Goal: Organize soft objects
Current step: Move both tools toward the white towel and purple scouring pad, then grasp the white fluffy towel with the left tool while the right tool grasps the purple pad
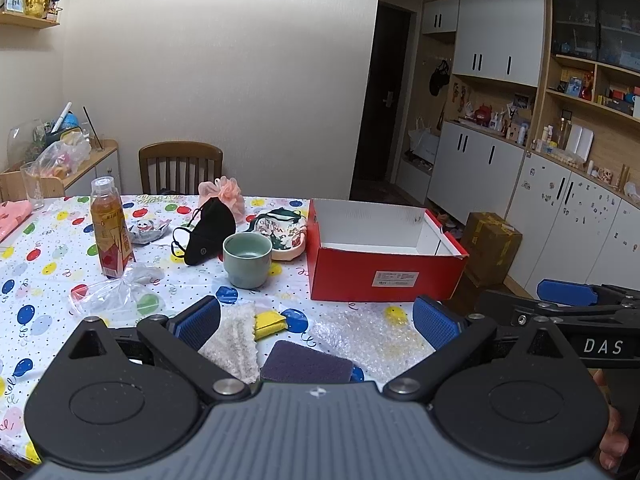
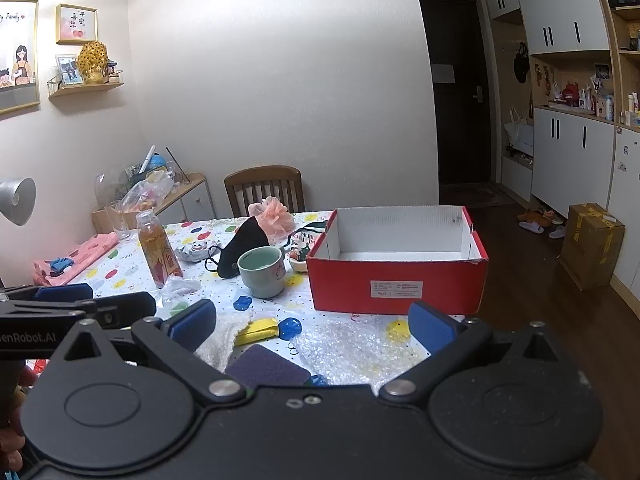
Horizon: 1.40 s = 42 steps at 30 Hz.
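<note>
Table (image 1: 48,240) in balloon-print cloth, cluttered.
On it: open red box (image 1: 384,276), green cup (image 1: 246,258), black mask (image 1: 210,230), pink pouf (image 1: 228,192), drink bottle (image 1: 110,228), patterned dish (image 1: 286,232), white cloth (image 1: 236,336), yellow sponge (image 1: 270,320), purple pad (image 1: 306,362), bubble wrap (image 1: 368,338), clear bag (image 1: 116,296).

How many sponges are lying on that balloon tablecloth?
2: a purple sponge at the near edge between the left gripper's jaws, and a yellow sponge just beyond it, beside the white fluffy cloth. More may be hidden.

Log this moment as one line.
left tool: open, empty | right tool: open, empty | red box: empty | purple sponge: on table
</note>
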### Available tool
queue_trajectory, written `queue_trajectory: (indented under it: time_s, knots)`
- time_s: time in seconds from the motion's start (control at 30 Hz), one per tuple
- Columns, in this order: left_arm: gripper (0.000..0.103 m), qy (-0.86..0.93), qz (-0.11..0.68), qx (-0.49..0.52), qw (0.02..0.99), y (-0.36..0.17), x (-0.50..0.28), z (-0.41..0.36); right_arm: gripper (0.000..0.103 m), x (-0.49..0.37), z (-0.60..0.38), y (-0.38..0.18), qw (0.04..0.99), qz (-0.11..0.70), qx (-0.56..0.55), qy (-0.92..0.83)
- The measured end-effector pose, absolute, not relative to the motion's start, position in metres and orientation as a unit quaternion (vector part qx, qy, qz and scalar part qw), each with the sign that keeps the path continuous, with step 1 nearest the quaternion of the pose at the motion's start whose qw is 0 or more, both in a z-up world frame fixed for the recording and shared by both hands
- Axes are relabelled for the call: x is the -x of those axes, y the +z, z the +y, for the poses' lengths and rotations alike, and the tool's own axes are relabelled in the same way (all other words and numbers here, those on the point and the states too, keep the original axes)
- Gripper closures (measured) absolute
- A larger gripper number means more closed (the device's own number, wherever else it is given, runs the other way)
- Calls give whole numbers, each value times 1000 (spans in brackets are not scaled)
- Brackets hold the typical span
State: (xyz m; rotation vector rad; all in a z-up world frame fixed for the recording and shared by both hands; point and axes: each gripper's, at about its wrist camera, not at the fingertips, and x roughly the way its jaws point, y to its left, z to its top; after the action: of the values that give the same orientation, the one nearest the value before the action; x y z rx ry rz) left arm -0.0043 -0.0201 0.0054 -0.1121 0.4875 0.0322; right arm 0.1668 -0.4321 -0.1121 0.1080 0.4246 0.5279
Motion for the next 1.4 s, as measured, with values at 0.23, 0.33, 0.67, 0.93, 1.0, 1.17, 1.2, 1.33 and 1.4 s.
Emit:
queue_trajectory:
  time_s: [0.23, 0.33, 0.67, 0.93, 1.0, 1.17, 1.2, 1.33, 1.4]
  knots:
    - [0, 17, 240, 56, 969, 5, 4, -19, 1, -167, -432, -112, 942, 207, -52, 259]
    - [0, 17, 238, 56, 969, 6, 4, -19, 1, -168, -433, -112, 941, 206, -54, 261]
    - [0, 20, 229, 55, 972, 8, 1, -19, 1, -169, -439, -111, 939, 189, -65, 279]
    - [0, 20, 230, 52, 972, 7, 0, -19, 0, -171, -438, -114, 935, 192, -73, 288]
    - [0, 19, 230, 52, 972, 6, -1, -17, 0, -172, -437, -114, 934, 194, -77, 292]
    - [0, 18, 230, 56, 971, 4, -3, -12, 0, -179, -429, -116, 928, 204, -83, 302]
    - [0, 17, 231, 57, 971, 3, -4, -10, 0, -181, -426, -116, 925, 207, -85, 306]
    - [0, 10, 239, 65, 969, -2, -16, 10, 0, -188, -409, -115, 921, 219, -80, 311]
    - [0, 7, 241, 70, 968, -5, -22, 21, 0, -191, -400, -116, 919, 224, -72, 315]
